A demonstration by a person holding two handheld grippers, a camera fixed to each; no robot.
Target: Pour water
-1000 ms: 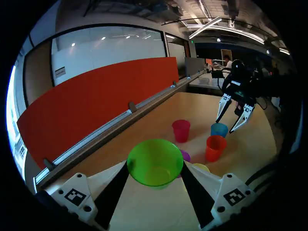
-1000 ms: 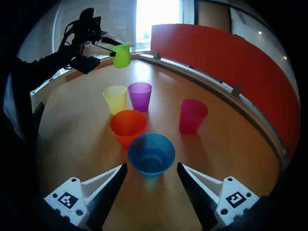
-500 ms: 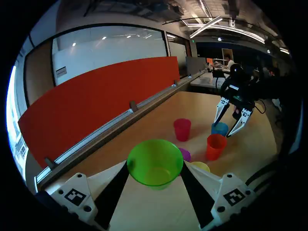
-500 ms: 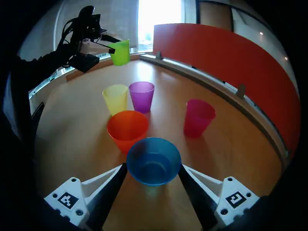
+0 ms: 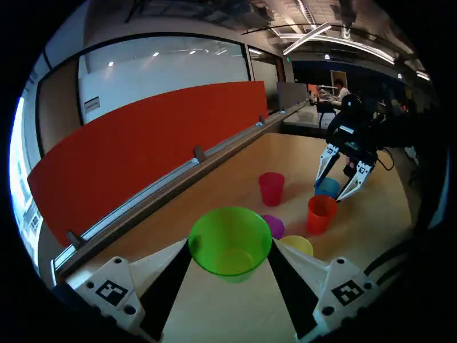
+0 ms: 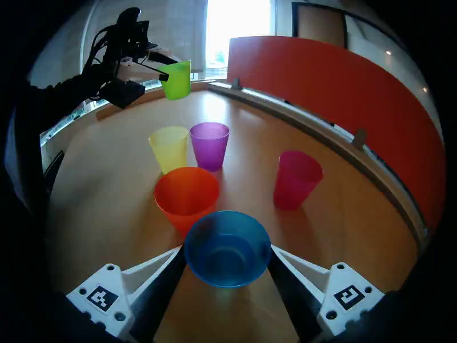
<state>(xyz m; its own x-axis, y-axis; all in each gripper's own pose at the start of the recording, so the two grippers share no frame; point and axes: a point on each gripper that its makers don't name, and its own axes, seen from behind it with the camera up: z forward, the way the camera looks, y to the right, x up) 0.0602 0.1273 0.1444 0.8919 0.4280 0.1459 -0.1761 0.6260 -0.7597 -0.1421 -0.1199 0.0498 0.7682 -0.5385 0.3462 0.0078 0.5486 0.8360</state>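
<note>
Up off the table [image 6: 354, 228], at the left gripper [image 5: 228, 246]: green cup [image 5: 230, 240] pinched on both sides by the fingers, upright, well apart from the other cups. Down on the wood, at the right gripper [image 6: 227, 252]: blue cup [image 6: 227, 247] set between the two fingers, both close against its wall; cannot tell whether pressing or merely flanking. Cannot tell either whether any water sits in this cup or in the green one. Likely trouble from here: orange cup [image 6: 187, 194] just beside the blue, right behind one fingertip, so easily nudged or toppled on closing or lifting. Thin plastic by the look of it, so apt to buckle or slip under a hard or off-centre squeeze and spill. Needs a long carry before any pour as well; may splash or miss if tipped from height. Further off: yellow cup [image 6: 169, 146] and purple cup [image 6: 209, 143] side by side behind the orange, pink cup [image 6: 296, 177] alone toward the red partition [image 6: 354, 86]. Between the two cups at the grippers: this whole cluster, better crossed above than through. Behind the left gripper: a dark sleeve [image 6: 51, 108].
</note>
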